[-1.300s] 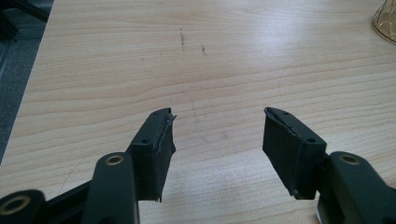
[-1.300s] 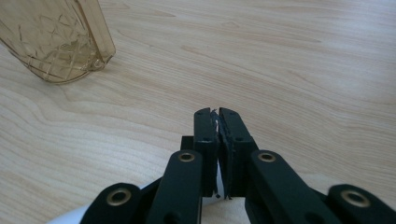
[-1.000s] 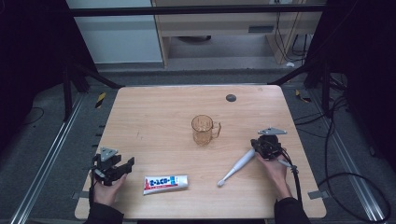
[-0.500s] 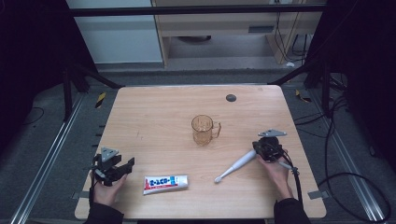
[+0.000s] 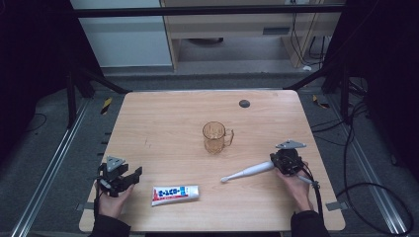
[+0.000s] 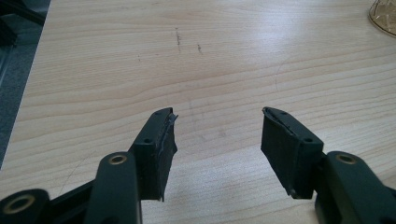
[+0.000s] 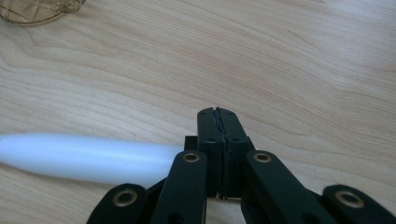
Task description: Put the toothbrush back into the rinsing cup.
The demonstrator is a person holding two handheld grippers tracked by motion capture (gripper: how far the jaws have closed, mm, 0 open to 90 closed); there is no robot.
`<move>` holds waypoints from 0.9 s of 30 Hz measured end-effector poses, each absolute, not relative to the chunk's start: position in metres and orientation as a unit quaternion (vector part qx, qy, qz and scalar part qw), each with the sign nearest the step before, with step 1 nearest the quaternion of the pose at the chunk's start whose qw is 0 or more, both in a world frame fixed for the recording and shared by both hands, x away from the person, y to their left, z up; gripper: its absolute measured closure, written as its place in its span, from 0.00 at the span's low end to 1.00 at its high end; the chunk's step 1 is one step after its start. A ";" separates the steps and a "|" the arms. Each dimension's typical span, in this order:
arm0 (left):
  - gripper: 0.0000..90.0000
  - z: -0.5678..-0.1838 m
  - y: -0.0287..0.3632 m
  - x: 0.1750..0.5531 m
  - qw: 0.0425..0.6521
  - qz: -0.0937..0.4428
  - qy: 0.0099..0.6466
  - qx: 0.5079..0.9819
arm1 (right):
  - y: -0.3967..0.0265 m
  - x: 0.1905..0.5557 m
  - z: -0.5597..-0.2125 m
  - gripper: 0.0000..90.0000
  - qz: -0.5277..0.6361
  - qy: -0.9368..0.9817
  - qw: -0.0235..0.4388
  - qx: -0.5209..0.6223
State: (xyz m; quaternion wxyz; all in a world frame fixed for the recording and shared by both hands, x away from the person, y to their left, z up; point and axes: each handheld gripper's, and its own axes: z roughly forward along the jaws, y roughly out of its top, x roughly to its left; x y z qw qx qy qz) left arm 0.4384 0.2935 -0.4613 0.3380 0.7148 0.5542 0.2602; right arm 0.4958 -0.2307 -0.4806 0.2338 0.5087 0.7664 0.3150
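High view: right gripper (image 5: pixel 274 163), jaws shut empty, beside toothbrush (image 5: pixel 247 172) handle; long axis toward 8 o'clock; mug (image 5: pixel 214 137) at 10 o'clock.

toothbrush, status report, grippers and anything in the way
Right gripper shut on the white toothbrush. Left gripper open, empty, over bare table. Amber mug stands beyond the brush head; toothpaste tube lies apart, nothing blocking.

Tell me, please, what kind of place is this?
Probably a lab or recording workspace, not a home: a bare wooden table stands inside a dark metal frame, loose cables trail across the grey floor, and office furniture stands behind.
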 end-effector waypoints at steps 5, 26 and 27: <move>0.49 -0.461 0.293 0.438 0.339 0.260 0.554 0.715 | -0.233 0.492 -0.481 0.99 0.309 0.768 0.235 0.509; 0.51 -0.460 0.295 0.437 0.339 0.260 0.555 0.714 | -0.238 0.474 -0.479 1.00 0.309 0.771 0.211 0.516; 0.51 -0.460 0.295 0.437 0.339 0.260 0.555 0.714 | -0.239 0.474 -0.479 1.00 0.308 0.772 0.213 0.514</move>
